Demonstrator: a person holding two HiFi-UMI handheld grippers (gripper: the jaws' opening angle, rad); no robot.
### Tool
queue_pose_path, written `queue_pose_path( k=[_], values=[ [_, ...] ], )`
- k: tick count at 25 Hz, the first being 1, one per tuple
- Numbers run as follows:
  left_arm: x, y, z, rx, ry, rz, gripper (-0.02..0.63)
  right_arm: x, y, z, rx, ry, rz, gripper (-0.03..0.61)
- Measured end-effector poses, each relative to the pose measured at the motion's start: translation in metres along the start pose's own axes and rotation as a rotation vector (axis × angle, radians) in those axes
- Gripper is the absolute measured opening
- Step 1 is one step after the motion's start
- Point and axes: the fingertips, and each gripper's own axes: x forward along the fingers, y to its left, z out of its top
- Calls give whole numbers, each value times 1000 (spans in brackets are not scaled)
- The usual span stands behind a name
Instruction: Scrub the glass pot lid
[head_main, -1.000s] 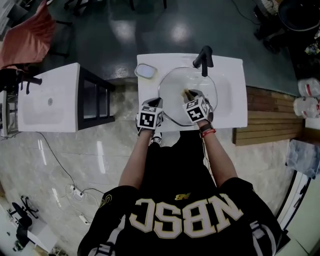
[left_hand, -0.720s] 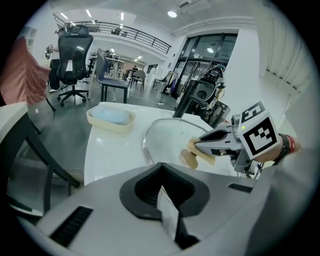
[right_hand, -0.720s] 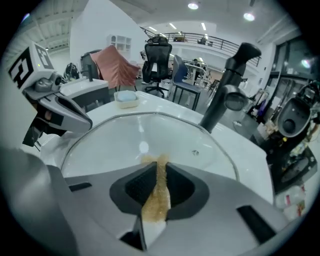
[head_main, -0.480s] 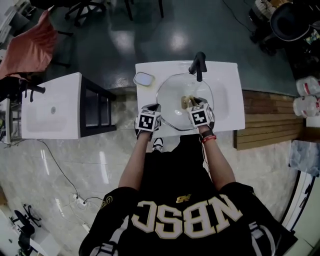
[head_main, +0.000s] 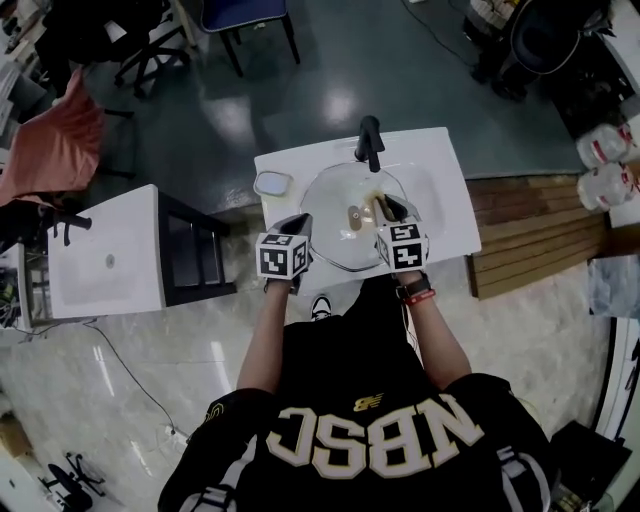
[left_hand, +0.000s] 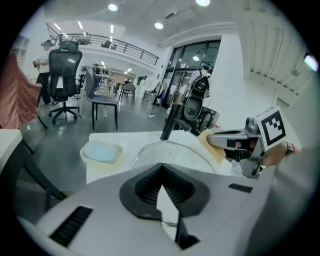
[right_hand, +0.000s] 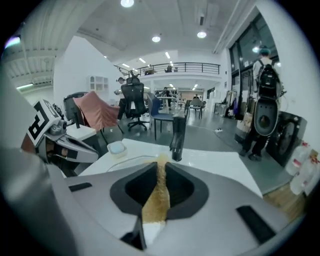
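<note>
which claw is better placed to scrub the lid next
Right. The right claw is shut on the sponge over the glass lid; the left claw grips the lid's rim, steadying it.

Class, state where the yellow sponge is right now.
The sponge is clamped in the right gripper, right of centre in the head view, over the glass lid at the sink, just before the black faucet.

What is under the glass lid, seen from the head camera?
Only the white sink basin shows through the glass lid. The right gripper and its sponge cover part of it.
</note>
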Motion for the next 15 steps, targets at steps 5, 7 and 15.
queue_pose_path(
  k=[5,7,15],
  values=[
    [-22,-23,65,44,-198,-25,12,-34,-11,48,39,-138,-18,61],
    [-33,-32,91,75,-272,-19,12,-49,-16,69,42,-198,-37,61],
    [-79,-59,167,266,-504,86,12,-105,-31,132,1,-388,-155,56]
  ],
)
